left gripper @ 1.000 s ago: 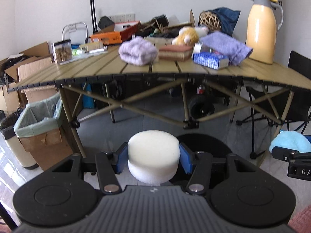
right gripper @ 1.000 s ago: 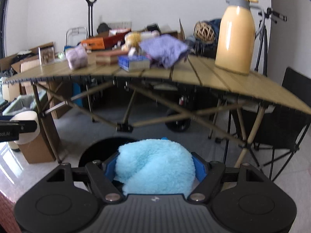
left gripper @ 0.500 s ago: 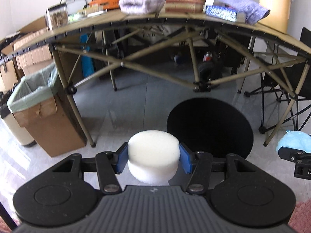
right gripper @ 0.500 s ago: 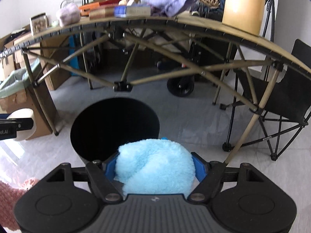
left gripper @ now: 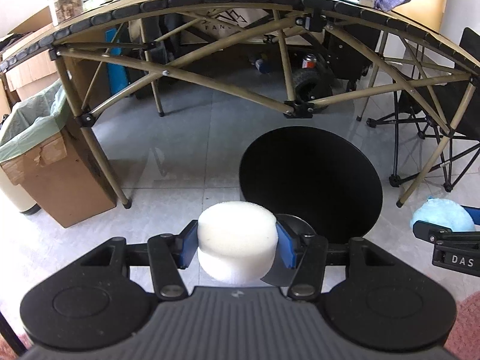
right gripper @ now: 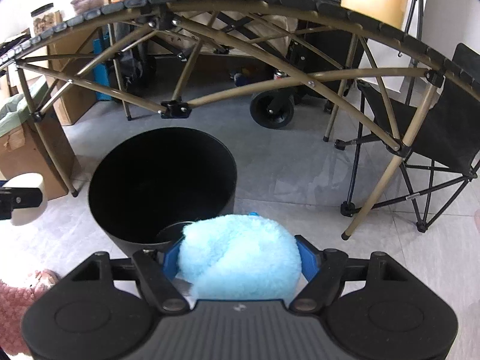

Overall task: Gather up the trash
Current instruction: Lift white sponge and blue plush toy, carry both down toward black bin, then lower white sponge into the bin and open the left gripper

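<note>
My left gripper (left gripper: 237, 247) is shut on a white round foam sponge (left gripper: 236, 240), its blue pads pressed against both sides. It hangs just left of a round black bin (left gripper: 312, 180) that stands open on the tiled floor. My right gripper (right gripper: 238, 262) is shut on a fluffy light-blue cloth ball (right gripper: 240, 261) at the near right rim of the same black bin (right gripper: 162, 186). The sponge (right gripper: 25, 202) shows at the left edge of the right wrist view, and the blue ball (left gripper: 442, 217) at the right edge of the left wrist view.
A folding camping table (left gripper: 240, 3) with olive legs arches over the back, loaded with clutter. A cardboard box lined with a green bag (left gripper: 39, 156) stands at the left, a black folding chair (right gripper: 435, 126) at the right. Pink knit fabric (right gripper: 18, 309) lies at the lower left.
Both grippers have tilted down and sunk towards the floor; the tabletop has slid to the top of both views and the black bin has come into full view, closer. Both grips are unchanged.
</note>
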`<state>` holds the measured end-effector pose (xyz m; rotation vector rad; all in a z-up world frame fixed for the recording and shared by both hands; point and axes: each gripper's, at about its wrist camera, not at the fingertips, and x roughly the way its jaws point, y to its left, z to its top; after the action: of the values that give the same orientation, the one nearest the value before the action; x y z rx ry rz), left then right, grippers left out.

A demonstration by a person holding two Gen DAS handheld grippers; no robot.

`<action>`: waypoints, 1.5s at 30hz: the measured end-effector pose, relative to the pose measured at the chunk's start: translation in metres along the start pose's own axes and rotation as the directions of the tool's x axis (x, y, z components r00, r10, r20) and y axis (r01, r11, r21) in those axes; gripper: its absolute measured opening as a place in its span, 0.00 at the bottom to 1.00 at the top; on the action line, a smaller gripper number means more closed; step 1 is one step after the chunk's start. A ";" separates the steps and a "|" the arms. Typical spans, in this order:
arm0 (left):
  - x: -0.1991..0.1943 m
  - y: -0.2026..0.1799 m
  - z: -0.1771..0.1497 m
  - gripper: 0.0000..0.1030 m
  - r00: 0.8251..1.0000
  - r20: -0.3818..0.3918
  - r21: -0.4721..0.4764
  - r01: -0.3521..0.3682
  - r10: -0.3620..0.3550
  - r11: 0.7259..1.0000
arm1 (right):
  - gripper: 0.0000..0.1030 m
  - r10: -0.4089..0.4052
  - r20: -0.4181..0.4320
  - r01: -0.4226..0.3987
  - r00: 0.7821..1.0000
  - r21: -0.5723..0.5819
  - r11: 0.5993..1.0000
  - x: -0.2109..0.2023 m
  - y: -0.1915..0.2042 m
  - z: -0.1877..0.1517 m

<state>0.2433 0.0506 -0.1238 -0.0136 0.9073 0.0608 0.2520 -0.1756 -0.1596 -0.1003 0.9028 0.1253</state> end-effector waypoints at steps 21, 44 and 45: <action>0.034 -0.048 0.041 0.53 0.991 -0.120 0.134 0.069 -0.053 0.989 | 0.72 -0.058 -0.039 0.062 0.998 0.117 0.991 0.024 -0.036 0.002; 0.070 -0.094 0.094 0.53 0.981 -0.166 0.056 0.108 -0.098 0.993 | 0.72 -0.137 -0.048 0.142 0.989 0.148 0.979 0.036 -0.052 0.004; 0.072 -0.095 0.095 0.53 0.981 -0.168 0.045 0.105 -0.096 0.993 | 0.72 -0.138 -0.050 0.144 0.989 0.148 0.978 0.037 -0.052 0.004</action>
<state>0.3679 -0.0369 -0.1230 -0.0148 1.0734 -0.0597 0.2853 -0.2244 -0.1845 -0.0253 0.9388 -0.0782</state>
